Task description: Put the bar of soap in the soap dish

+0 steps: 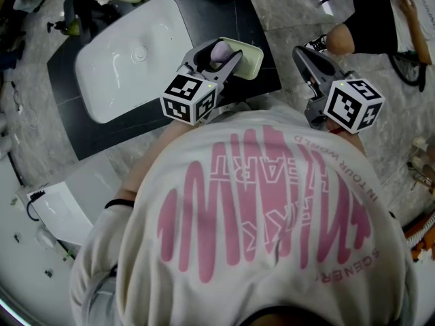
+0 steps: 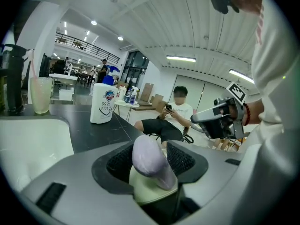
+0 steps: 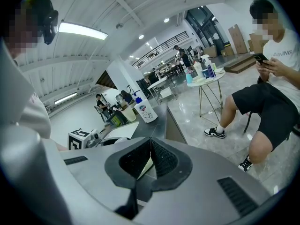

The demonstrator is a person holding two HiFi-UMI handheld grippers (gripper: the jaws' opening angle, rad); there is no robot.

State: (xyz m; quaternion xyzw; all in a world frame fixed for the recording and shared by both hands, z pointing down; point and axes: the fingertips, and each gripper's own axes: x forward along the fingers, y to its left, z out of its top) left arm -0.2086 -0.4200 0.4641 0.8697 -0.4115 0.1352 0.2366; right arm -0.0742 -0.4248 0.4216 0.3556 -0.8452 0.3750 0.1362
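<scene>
The lilac bar of soap (image 2: 148, 157) leans inside the pale green soap dish (image 2: 146, 192), at 3 o'clock from the sink (image 1: 115, 73). The left gripper (image 2: 150, 154) has its jaws apart around the soap, so I judge only drawing back is left. The right gripper (image 3: 150, 153) is closed and empty.

Bar of soap (image 1: 220, 51): pale lilac, smooth, rounded oval. It lies slanted inside the soap dish (image 1: 251, 58), its lower end down in the hollow and its upper end raised above the rim. The soap dish is a shallow pale green tray with rounded corners. It sits upright on the dark counter (image 1: 231, 15), just beside the white basin (image 1: 129, 60), near the counter's corner.
</scene>
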